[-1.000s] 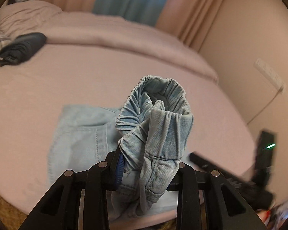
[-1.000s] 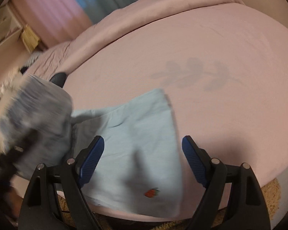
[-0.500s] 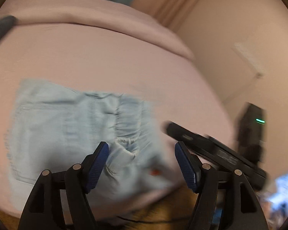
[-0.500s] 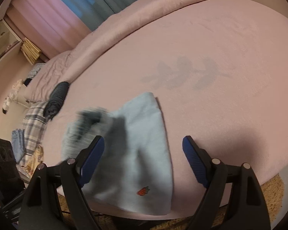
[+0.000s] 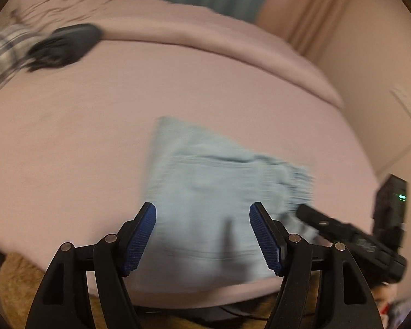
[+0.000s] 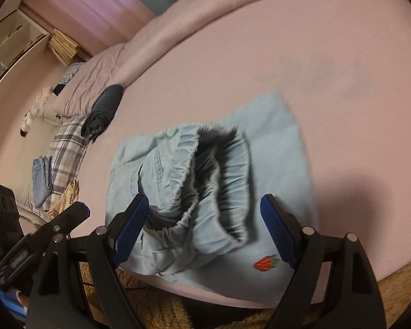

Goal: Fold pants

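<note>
With both my left tool [image 5: 202, 237] and right tool [image 6: 204, 229] apart and empty, the soft, floppy pants [image 6: 205, 181] lie bunched on the bed [image 6: 287, 41], best gripped at the thick elastic waistband [image 6: 219, 164].

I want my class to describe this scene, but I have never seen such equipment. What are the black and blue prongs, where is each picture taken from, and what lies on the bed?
There is no robot here: a person holds a two-finger clamp tool in each hand, each with a fisheye camera looking forward along its fingers. One picture comes from the left gripper, the other from the right gripper. The black prongs with blue pads are those fingers; both pairs stand open and hold nothing. On the pink bed lie light blue pants, partly folded, with the gathered elastic waistband on top and a small strawberry patch near the bed's edge. Farther off lie a dark rolled garment and a plaid cloth.
</note>
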The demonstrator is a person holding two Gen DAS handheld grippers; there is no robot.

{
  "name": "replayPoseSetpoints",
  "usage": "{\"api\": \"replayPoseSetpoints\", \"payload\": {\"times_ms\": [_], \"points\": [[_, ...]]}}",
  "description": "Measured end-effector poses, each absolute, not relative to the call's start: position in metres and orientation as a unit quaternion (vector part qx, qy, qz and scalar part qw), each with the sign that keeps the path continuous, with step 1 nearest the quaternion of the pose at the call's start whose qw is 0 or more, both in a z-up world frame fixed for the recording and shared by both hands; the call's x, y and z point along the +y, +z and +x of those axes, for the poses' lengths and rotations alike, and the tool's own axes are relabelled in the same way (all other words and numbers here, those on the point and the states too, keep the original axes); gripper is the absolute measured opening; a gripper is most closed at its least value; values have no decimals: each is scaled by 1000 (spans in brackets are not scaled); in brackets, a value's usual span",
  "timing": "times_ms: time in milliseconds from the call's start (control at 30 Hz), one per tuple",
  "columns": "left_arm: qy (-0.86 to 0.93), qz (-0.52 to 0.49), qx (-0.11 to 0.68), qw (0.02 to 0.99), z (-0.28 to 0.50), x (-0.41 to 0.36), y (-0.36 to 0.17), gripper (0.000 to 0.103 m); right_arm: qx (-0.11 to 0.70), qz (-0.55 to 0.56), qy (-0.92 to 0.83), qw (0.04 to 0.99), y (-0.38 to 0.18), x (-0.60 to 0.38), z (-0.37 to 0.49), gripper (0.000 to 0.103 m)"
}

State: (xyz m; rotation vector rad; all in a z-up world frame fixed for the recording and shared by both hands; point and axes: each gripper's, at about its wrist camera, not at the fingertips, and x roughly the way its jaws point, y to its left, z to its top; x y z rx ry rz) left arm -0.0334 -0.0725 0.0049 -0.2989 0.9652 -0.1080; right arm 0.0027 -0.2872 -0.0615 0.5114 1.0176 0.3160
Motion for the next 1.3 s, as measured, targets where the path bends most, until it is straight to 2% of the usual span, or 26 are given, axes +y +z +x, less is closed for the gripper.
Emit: {"api": "replayPoseSetpoints", "payload": {"times_ms": [100, 267, 400, 433, 467, 500, 533, 567, 667, 833, 1067, 1233, 1300], "points": [[-24, -140, 477, 867, -38, -68, -6, 70, 497, 250, 154, 816, -67, -280, 3, 85], [-6, -126, 482, 867, -45, -66, -14, 70, 481, 237, 161, 829, -52, -273, -5, 86], [5, -123, 488, 864, -40, -56, -20, 71, 503, 167, 122, 839, -66, -251, 0, 90], [5, -122, 490, 863, -39, -55, -23, 70, 497, 152, 115, 846, -70, -248, 1, 86], [4, -121, 493, 862, -39, -55, -25, 70, 485, 140, 103, 857, -71, -246, 0, 75], [4, -121, 494, 861, -40, -55, -25, 71, 476, 128, 90, 866, -69, -243, -1, 70], [2, -121, 495, 860, -39, -54, -25, 71, 470, 133, 96, 867, -65, -244, -1, 54], [2, -122, 495, 860, -40, -53, -25, 70, 460, 143, 104, 870, -59, -246, -3, 46], [3, -124, 493, 861, -41, -51, -23, 70, 418, 183, 130, 880, -34, -262, -10, 35], [-13, -127, 490, 862, -41, -55, -22, 70, 372, 169, 93, 908, -7, -281, -25, 34], [-6, -100, 508, 855, -33, -65, -41, 71, 459, 141, 55, 876, -64, -297, -17, 35], [-12, -117, 510, 852, -35, -59, -34, 71, 449, 147, 68, 879, -50, -301, -20, 36], [-16, -125, 498, 858, -40, -55, -27, 71, 458, 130, 55, 878, -49, -296, -21, 42]]}}
